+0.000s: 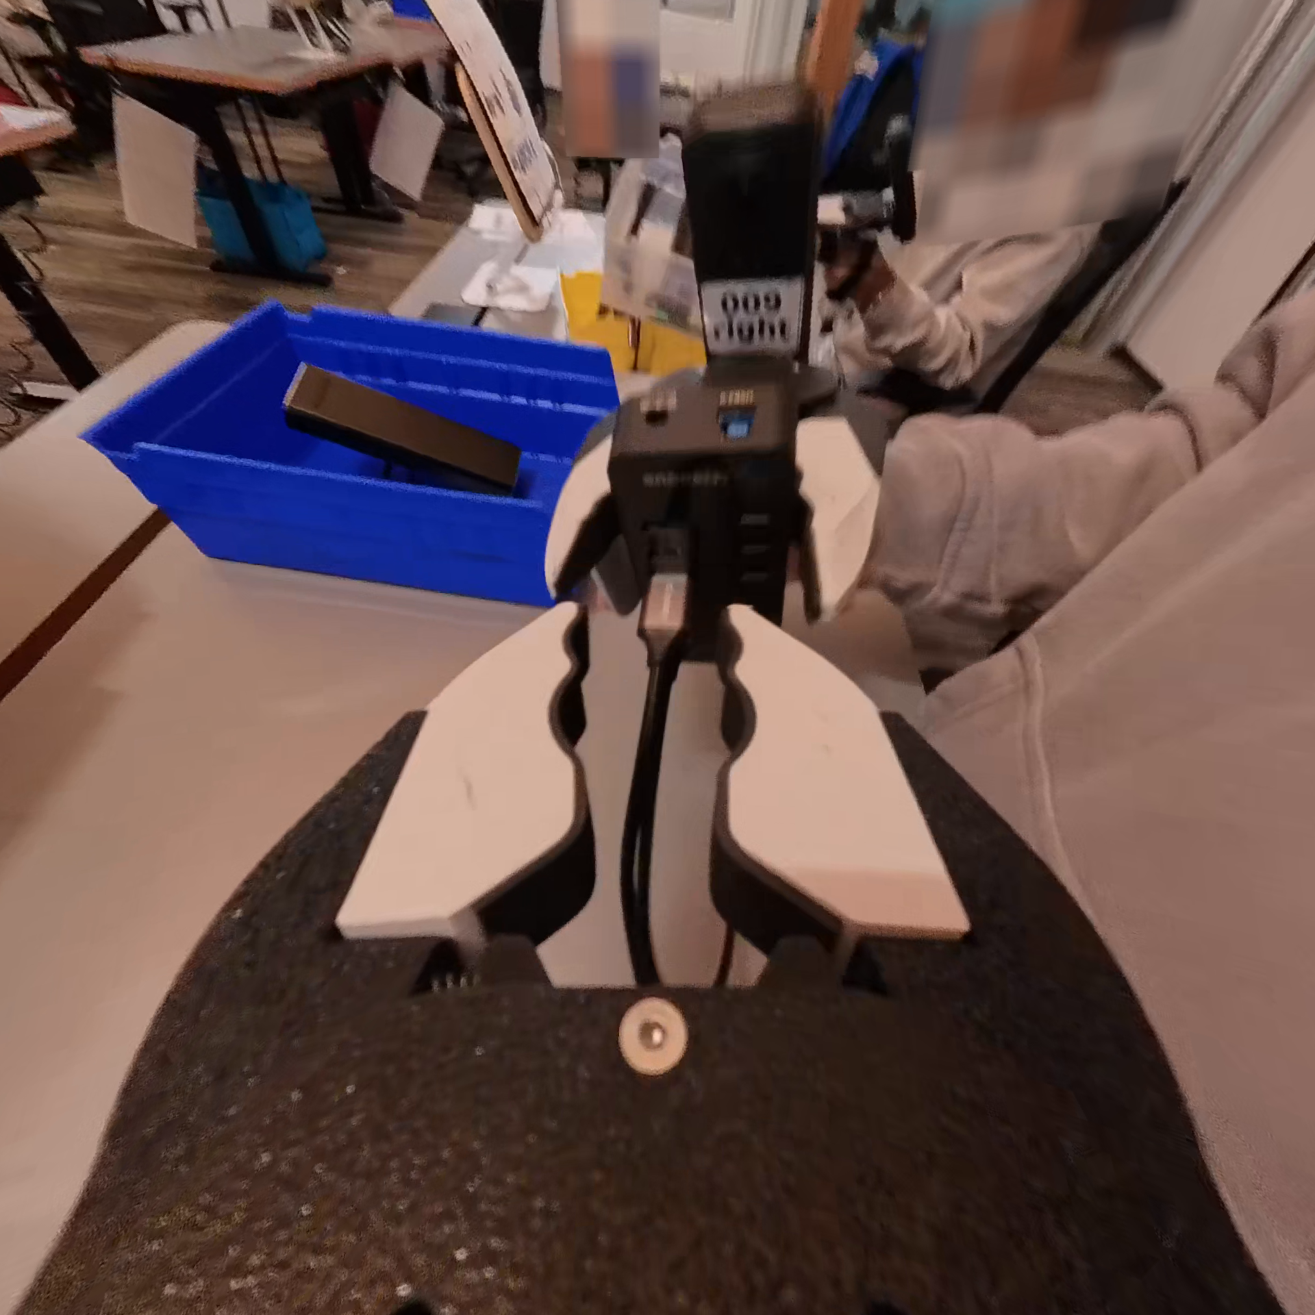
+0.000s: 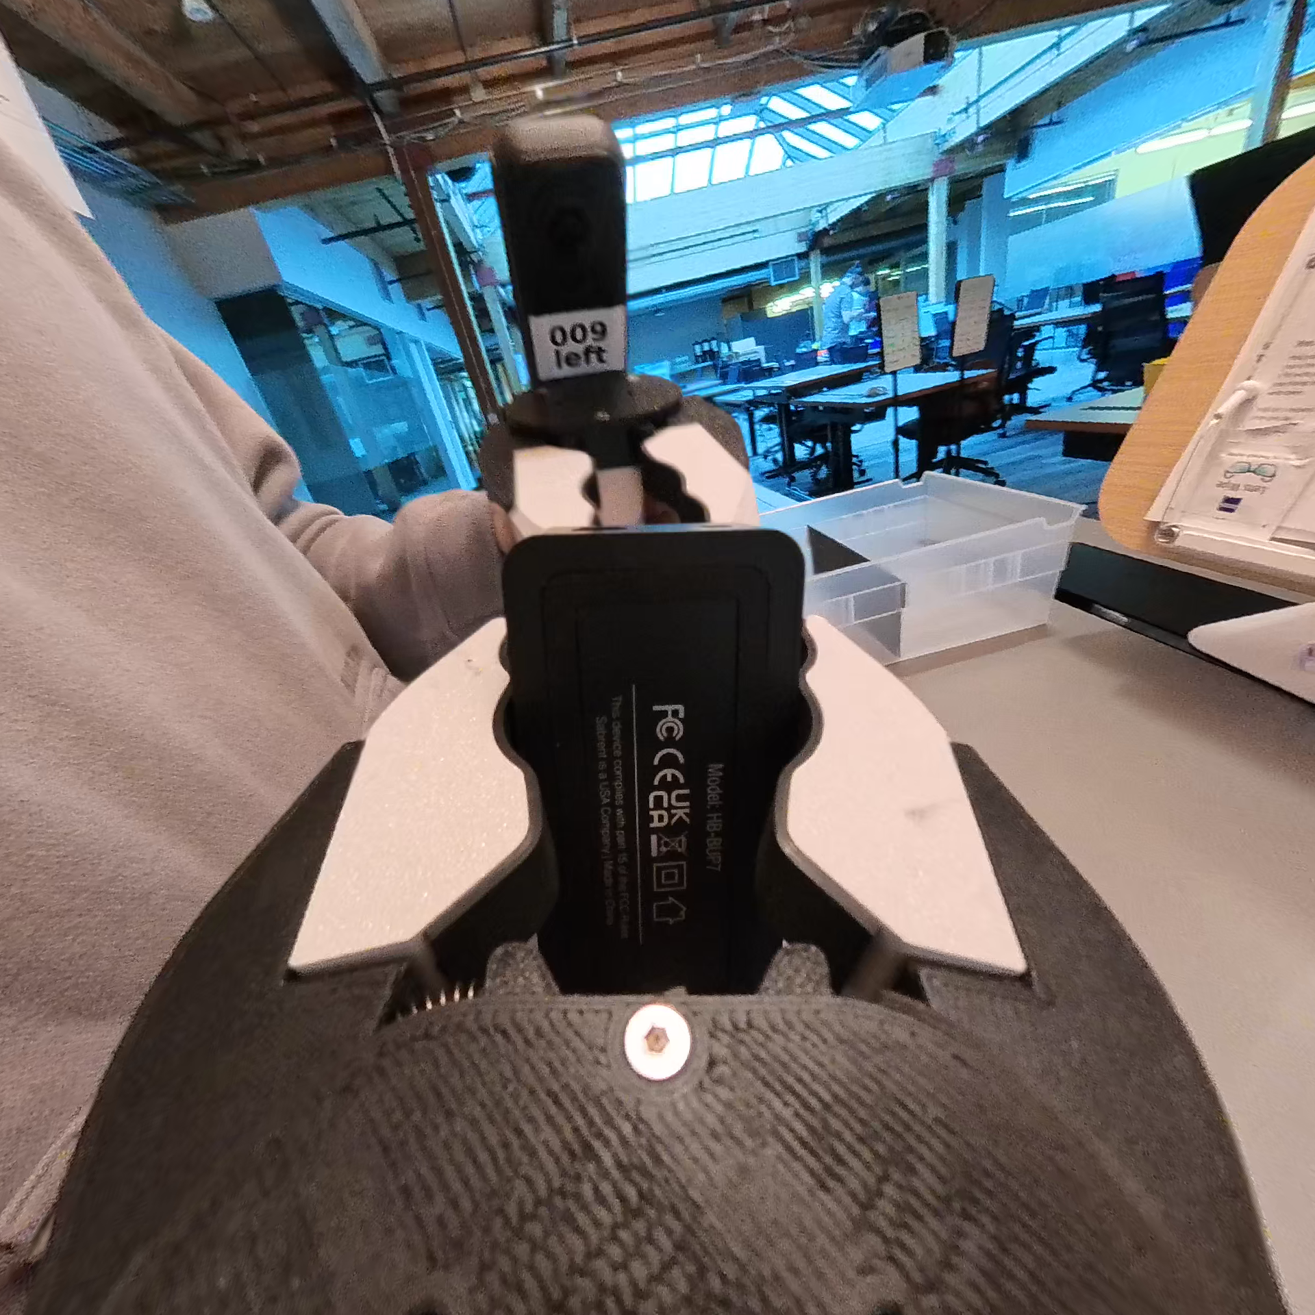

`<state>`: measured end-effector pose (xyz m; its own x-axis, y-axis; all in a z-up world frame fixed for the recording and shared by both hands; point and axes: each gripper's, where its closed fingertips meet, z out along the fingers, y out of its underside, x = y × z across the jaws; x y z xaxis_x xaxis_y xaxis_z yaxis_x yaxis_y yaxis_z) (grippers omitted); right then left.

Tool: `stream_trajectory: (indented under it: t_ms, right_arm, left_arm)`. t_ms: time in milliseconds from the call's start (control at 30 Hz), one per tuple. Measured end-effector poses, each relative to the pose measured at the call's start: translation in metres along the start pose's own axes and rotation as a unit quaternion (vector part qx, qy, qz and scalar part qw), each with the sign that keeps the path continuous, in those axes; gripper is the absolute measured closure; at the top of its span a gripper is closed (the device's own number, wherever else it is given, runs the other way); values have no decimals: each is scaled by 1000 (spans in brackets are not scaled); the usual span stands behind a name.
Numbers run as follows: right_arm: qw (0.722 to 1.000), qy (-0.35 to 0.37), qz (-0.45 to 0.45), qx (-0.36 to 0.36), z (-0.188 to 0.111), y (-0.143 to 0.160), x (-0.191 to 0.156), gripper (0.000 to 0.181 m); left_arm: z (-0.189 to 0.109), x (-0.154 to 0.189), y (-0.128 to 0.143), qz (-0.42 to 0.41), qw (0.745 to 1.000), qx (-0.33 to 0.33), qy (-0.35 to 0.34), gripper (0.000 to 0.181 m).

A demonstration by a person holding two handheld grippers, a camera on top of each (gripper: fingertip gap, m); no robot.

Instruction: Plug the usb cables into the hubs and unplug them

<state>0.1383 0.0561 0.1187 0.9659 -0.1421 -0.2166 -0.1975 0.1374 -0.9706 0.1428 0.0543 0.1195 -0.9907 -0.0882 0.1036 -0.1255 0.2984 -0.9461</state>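
Plainly, my right claw (image 2: 655,640) is clamped on the black hub (image 2: 655,747), its white fingers (image 2: 420,797) pressing both long sides; the hub stands lifted off the counter (image 2: 1138,818), flat underside towards my camera. That underside bears white printed marks and small lines of text. My left claw (image 1: 655,640) is partly open; the black usb cable (image 1: 644,818) runs down the gap between its fingers without visibly touching either, and the silver plug (image 1: 665,605) sits just past the fingertips, at a port on the hub's end. Blur keeps me from telling whether it is seated. A white label is stuck on each claw's camera post (image 2: 580,341). Off to the left, a blue bin (image 1: 341,512) on the counter holds another flat black hub (image 1: 405,434), tilted; a clear bin (image 2: 996,569) stands behind my right claw.
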Motion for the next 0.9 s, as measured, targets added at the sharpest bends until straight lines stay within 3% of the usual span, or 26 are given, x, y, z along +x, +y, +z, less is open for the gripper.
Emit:
stream_trajectory:
  t_ms: [100,233,400,433,500,600,633,767,833,900]
  right_arm:
    - [1000,9,-6,-13,3,5,1,111]
    - [999,2,-22,-33,16,8,-5,111]
    - [997,6,-30,-72,22,19,-7,111]
    - [995,22,-13,-98,23,27,0,111]
    - [987,3,-35,-154,23,46,-5,111]
    - [991,8,-78,-112,37,26,-19,110]
    - [991,10,-74,-111,36,22,-17,110]
    - [997,35,-46,-48,20,2,0,110]
    - [999,27,-28,-15,13,-8,-1,111]
    - [999,28,-38,-24,12,-6,-2,110]
  left_arm:
    - [2,10,-24,-24,999,42,4,130]
    - [14,10,-24,-2,999,17,-30,120]
    - [13,21,-25,79,997,-3,-21,136]
    - [9,24,-36,105,994,27,-27,180]
    - [2,22,-54,92,994,59,-22,181]
    - [5,31,-40,65,997,0,44,181]
    - [3,30,-41,60,997,7,44,179]
    - [-3,16,-38,50,998,27,3,130]
    - [0,12,-23,39,999,2,7,120]
    - [3,11,-23,20,999,22,14,117]
